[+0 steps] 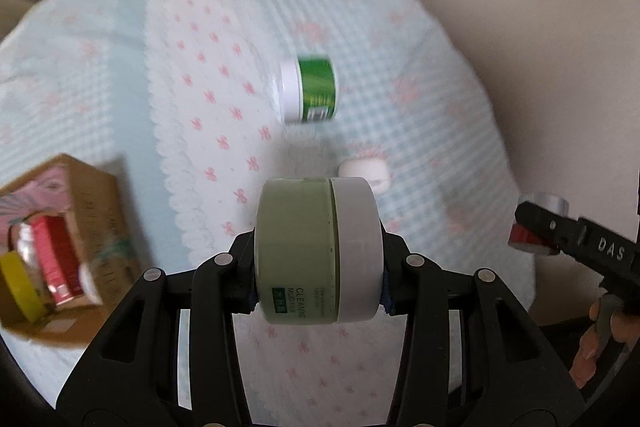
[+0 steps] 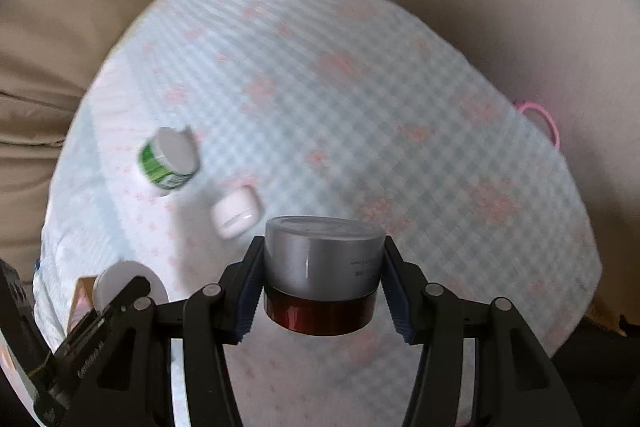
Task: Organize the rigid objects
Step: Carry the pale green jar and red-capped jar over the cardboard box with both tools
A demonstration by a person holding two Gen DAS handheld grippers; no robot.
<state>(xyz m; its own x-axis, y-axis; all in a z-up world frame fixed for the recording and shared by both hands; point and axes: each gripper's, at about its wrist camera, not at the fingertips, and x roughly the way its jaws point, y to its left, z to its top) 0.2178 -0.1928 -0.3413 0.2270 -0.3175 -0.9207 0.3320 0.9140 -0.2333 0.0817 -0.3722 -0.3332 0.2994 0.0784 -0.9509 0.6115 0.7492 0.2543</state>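
Box [image 1: 80, 227] sits well left of the left gripper [image 1: 318, 283], opening tipped toward it, so that arm's nearer imo. Left is clamped on the mud-mask jar [image 1: 316, 251], held sideways w/ lid pointing right. Right gripper [image 2: 320, 291] is clamped on a silver-lidded red jar [image 2: 320, 279], upright, both above the bed.

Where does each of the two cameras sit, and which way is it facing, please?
Left wrist: on the left claw, looking down along it at the tablecloth and cardboard box; it grips a pale green jar; a hand shows.
Right wrist: on the right claw, facing the cloth; it grips a silver-lidded red jar.
Shared: green-labelled jar, small white jar.
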